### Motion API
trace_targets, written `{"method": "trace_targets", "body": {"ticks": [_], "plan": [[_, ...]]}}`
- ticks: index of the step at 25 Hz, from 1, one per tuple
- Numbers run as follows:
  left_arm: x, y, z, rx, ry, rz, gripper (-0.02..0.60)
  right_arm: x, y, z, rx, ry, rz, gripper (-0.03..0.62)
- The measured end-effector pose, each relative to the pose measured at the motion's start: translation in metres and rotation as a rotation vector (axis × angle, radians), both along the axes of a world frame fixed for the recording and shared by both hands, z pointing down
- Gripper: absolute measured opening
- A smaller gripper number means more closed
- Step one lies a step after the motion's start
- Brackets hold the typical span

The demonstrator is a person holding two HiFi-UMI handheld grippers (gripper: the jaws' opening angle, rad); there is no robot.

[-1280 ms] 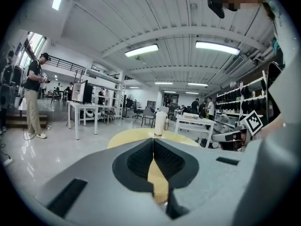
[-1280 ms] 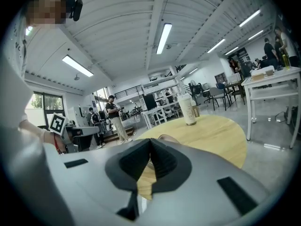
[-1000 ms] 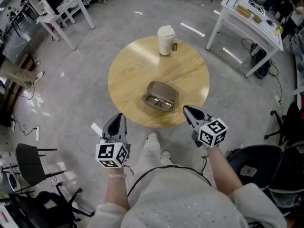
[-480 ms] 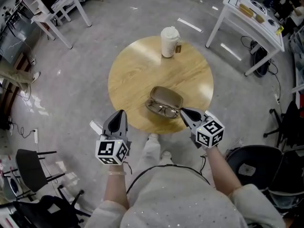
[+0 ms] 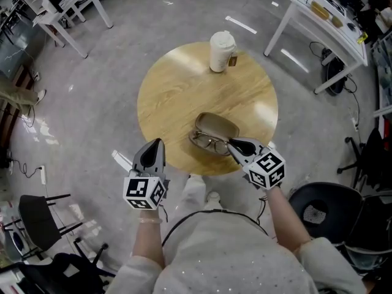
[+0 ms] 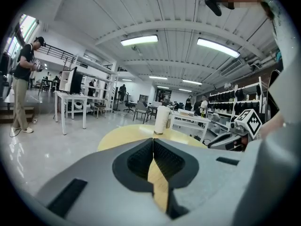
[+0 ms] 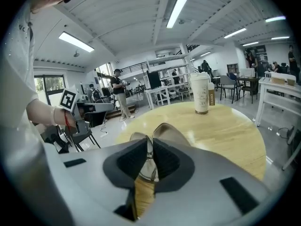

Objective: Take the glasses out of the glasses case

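Observation:
An open tan glasses case [image 5: 223, 126] lies near the front of the round wooden table [image 5: 177, 90], with the glasses [image 5: 208, 143] resting in its near half. My right gripper [image 5: 232, 144] reaches over the table's front edge, its tips at the right end of the glasses. Its jaws are opening: in the right gripper view a narrow gap [image 7: 149, 144] shows, and the glasses [image 7: 148, 167] and the case lid [image 7: 168, 132] lie just beyond it, not pinched. My left gripper [image 5: 155, 144] hovers at the table's front left edge, shut and empty [image 6: 153, 141].
A lidded paper cup [image 5: 222, 51] stands at the far side of the table. A white desk [image 5: 324, 17] stands at the back right, a black chair [image 5: 324, 213] at my right, another chair [image 5: 37, 210] at my left. A person [image 6: 21, 88] stands far off.
Both grippers have moved forward toward the table. The right one went from beside the table's edge to the right end of the glasses.

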State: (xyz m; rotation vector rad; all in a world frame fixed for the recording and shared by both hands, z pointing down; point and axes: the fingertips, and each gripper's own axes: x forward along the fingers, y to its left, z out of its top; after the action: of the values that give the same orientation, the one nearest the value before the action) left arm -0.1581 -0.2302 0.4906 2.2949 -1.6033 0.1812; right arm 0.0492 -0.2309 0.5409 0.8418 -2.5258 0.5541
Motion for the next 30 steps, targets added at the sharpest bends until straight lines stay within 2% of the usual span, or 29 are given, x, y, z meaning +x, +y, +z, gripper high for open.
{"method": "trace_targets", "body": {"ticks": [5, 16, 30], "plan": [[0.004, -0.011, 0.005, -0.009, 0.008, 0.023, 0.005, -0.005, -0.004, 0.010, -0.019, 0.066, -0.032, 0.060], [0.003, -0.026, 0.014, -0.032, 0.008, 0.045, 0.006, -0.012, -0.012, 0.028, -0.084, 0.129, -0.050, 0.094], [0.000, -0.036, 0.026, -0.059, 0.020, 0.058, 0.006, -0.020, -0.014, 0.051, -0.158, 0.206, -0.087, 0.100]]}}
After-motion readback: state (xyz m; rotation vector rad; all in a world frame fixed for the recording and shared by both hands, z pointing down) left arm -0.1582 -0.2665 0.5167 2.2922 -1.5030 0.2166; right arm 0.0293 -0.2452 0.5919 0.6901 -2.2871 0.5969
